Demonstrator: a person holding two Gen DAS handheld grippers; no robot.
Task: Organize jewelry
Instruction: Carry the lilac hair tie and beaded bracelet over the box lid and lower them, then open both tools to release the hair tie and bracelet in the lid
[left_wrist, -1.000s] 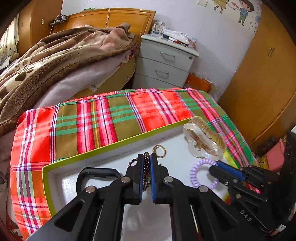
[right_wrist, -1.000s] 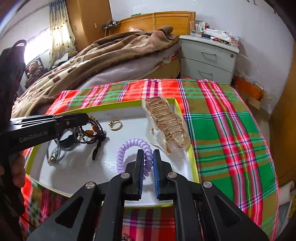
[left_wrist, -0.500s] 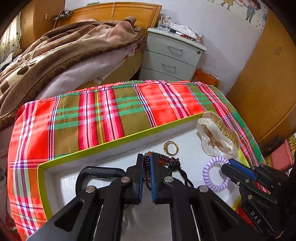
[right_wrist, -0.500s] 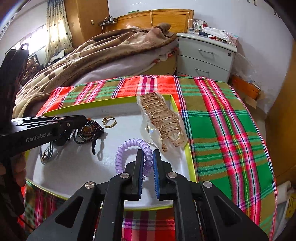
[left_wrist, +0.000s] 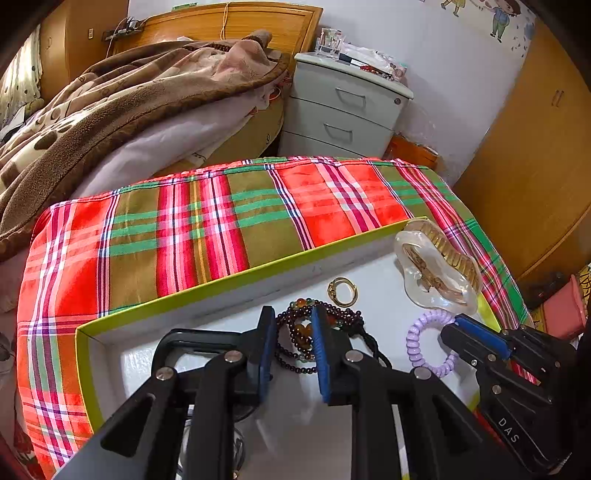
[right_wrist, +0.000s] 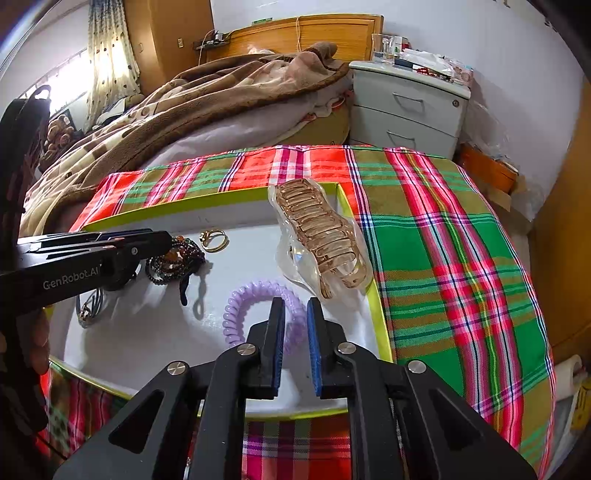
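The tray (right_wrist: 236, 218) is shallow, white inside with a lime-green rim, and lies flat on a plaid cloth. A dark beaded bracelet (left_wrist: 314, 332) with amber beads and a black cord lies coiled near the tray's middle. A gold ring (right_wrist: 213, 240) lies flat just beside it. A lilac coil hair tie (right_wrist: 251, 306) lies toward the near right. A gold hair clip (right_wrist: 317, 236) in clear wrapping leans on the tray's right rim.

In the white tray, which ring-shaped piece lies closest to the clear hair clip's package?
The purple spiral hair tie: its coil lies right beside the clear hair clip package. The small gold ring and the dark beaded bracelet lie farther left.
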